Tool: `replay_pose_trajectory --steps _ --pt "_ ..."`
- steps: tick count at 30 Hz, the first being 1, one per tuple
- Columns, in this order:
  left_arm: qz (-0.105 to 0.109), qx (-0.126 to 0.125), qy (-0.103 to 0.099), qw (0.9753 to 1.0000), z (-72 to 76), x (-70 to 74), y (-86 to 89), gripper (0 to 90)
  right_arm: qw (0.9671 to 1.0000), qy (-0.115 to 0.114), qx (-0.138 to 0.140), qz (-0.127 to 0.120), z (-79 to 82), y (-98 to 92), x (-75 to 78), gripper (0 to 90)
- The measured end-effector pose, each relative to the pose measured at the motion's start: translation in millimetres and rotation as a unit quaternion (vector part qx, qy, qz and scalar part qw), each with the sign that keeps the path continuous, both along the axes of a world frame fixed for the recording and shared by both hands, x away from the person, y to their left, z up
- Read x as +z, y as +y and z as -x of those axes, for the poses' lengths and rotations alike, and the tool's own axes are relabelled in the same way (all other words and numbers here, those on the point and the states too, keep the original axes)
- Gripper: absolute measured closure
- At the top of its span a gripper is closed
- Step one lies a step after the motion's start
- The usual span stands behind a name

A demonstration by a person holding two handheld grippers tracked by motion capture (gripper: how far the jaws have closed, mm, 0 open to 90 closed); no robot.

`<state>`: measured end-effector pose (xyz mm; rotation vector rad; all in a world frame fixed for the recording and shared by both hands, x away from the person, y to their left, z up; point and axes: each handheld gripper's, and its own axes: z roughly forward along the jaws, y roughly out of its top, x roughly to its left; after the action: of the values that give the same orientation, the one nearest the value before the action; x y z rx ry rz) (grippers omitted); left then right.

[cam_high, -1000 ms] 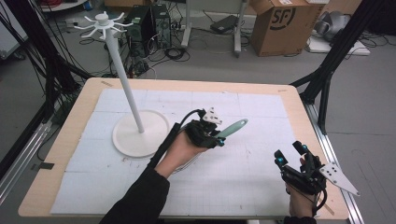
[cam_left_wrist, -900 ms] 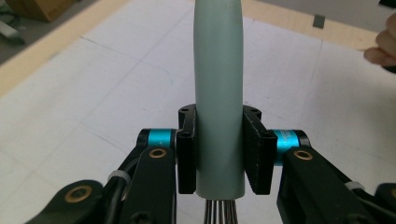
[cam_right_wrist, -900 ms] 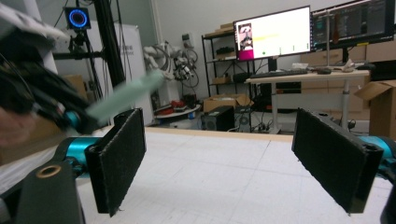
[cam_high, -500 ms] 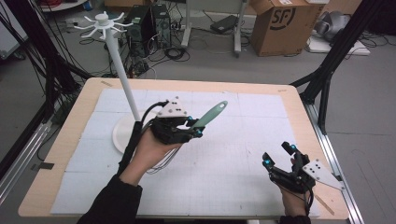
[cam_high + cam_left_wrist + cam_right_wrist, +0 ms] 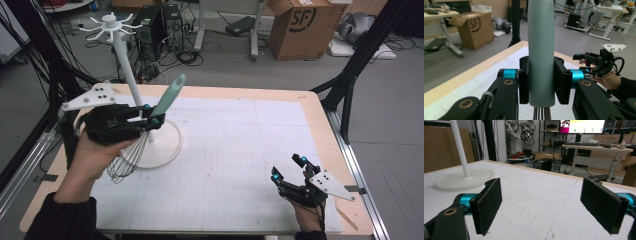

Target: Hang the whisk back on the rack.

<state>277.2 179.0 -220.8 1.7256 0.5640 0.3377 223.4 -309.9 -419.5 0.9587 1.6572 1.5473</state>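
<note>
- One whisk (image 5: 150, 125) is in play, and it is up off the table, clamped in the left gripper (image 5: 152, 116) over the left side of the table.
- The whisk's pale green handle (image 5: 169, 96) points up and away, towards the far side; its wire loops (image 5: 126, 161) hang down below the hand, over the edge of the stand's base.
- In the left gripper view, the two black pads press on the handle (image 5: 541, 50) from either side, with the wires just showing beneath them.
- One white stand (image 5: 131, 80) is on the table: a thin pole rising from a round base (image 5: 167, 145), with a ring of short hooks (image 5: 110, 22) at the top. I count no items on those hooks.
- The right gripper (image 5: 289, 175) is well apart from the whisk, low near the front right corner of the table, its two jaws spread wide with nothing between them.
- In the right gripper view, both pads (image 5: 487, 205) stand apart above the white mat (image 5: 536, 202).
- One cardboard box (image 5: 300, 27) sits on the floor beyond the table (image 5: 310, 107).
</note>
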Motion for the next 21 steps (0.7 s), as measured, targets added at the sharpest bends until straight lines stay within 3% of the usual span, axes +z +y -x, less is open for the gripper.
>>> replay_pose_trajectory --steps 8,14,17,21 --pt "0.007 0.030 -0.016 0.9994 3.0 25.3 35.5 69.7 1.0000 0.004 0.004 0.006 -0.1 3.3 -0.6 16.5" --pt "0.016 0.048 -0.019 0.9985 3.5 32.2 57.0 69.7 1.0000 0.001 0.003 0.005 -0.3 2.3 -0.6 16.5" --pt "0.025 0.053 -0.019 0.9981 3.7 36.9 75.8 69.7 1.0000 0.001 0.002 0.006 -0.4 2.2 -0.7 16.5" --pt "0.023 0.060 -0.020 0.9978 5.0 40.6 88.5 69.7 1.0000 0.003 0.003 0.008 -0.8 3.2 -1.2 16.5"
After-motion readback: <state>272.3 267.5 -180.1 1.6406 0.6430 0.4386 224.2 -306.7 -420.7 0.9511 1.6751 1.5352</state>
